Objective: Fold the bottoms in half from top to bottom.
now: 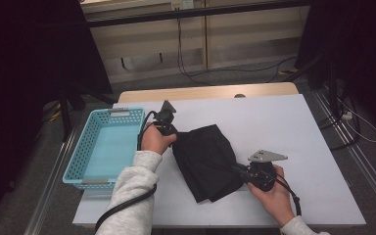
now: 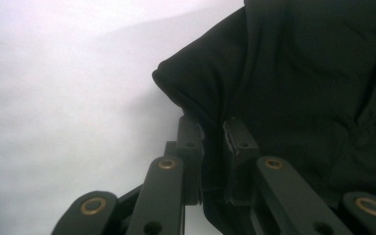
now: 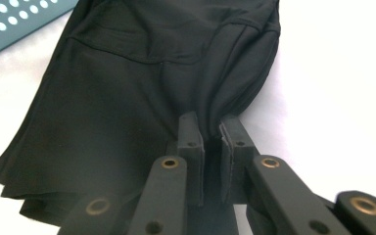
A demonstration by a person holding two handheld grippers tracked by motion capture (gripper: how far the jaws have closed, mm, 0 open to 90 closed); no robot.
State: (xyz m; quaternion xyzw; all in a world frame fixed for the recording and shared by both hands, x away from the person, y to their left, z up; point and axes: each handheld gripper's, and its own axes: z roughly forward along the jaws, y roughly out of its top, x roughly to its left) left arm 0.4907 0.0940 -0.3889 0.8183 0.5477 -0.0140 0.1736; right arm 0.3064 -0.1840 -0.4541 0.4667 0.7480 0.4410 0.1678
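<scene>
Black cloth point(image 1: 207, 161), soft and limp, sags between my left gripper point(image 2: 214, 142) and right gripper point(image 3: 212, 134); both pinch its edges.

black cloth point(image 1: 206, 161): 1; blue basket point(image 1: 78, 161): 1; table point(image 1: 293, 132): 1
</scene>
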